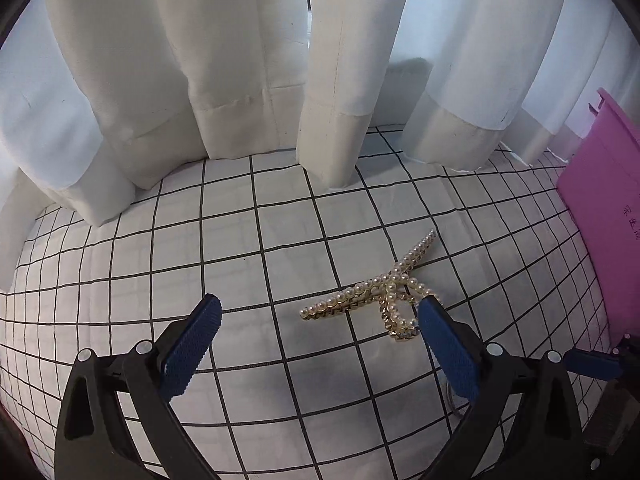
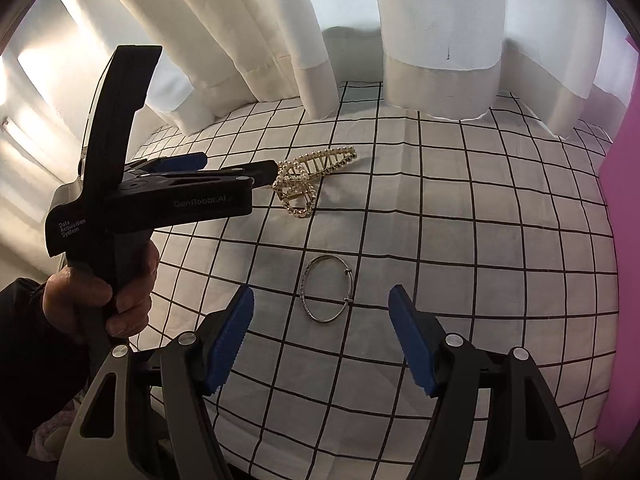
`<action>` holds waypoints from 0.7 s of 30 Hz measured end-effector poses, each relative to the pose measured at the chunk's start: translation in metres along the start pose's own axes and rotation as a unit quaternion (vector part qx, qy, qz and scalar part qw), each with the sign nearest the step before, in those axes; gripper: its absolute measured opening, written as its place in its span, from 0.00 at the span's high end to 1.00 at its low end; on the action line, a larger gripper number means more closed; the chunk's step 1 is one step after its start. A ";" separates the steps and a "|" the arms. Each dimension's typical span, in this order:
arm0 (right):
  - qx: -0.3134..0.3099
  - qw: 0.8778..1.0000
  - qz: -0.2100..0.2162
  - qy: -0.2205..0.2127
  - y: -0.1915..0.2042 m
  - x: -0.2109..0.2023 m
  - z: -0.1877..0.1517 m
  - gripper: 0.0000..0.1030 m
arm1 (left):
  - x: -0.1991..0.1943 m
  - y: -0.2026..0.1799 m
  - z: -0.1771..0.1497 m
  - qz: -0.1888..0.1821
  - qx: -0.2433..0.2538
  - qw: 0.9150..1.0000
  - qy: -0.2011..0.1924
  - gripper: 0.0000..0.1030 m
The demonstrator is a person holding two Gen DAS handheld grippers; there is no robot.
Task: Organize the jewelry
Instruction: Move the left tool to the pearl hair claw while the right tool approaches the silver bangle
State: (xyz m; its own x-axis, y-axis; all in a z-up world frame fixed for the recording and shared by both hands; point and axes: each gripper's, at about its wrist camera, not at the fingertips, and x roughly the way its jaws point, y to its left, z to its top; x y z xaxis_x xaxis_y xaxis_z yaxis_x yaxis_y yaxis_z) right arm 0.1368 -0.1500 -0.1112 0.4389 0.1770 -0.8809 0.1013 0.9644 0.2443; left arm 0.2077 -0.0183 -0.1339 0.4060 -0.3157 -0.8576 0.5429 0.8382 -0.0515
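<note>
A gold and pearl hair claw (image 1: 384, 292) lies on the white cloth with black grid lines (image 1: 240, 240). My left gripper (image 1: 320, 308) is open, just short of the claw, its right finger (image 1: 444, 344) beside the claw's near end. In the right wrist view the claw (image 2: 312, 178) lies further back, with the left gripper (image 2: 236, 166) at its left end. A thin silver bangle (image 2: 326, 294) lies flat on the cloth just ahead of my open right gripper (image 2: 322, 320), roughly between its fingers.
White curtains (image 1: 248, 60) hang down onto the back of the cloth. A pink box (image 1: 604, 216) stands at the right edge, also pink at the right in the right wrist view (image 2: 624, 184). A hand (image 2: 100, 292) holds the left gripper.
</note>
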 end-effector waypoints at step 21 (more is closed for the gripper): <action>-0.014 0.999 -0.038 0.011 0.015 0.036 -0.014 0.35 | 0.021 -0.018 0.010 -0.027 0.014 1.000 0.003 0.06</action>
State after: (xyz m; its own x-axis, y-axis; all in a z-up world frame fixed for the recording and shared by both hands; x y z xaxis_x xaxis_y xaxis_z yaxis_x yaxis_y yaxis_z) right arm 0.1417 -0.1267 -0.1451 0.4111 0.1079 -0.9052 0.1074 0.9803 0.1656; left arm 0.2137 -0.0449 -0.1459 0.3715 -0.3571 -0.8570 0.5840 0.8075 -0.0833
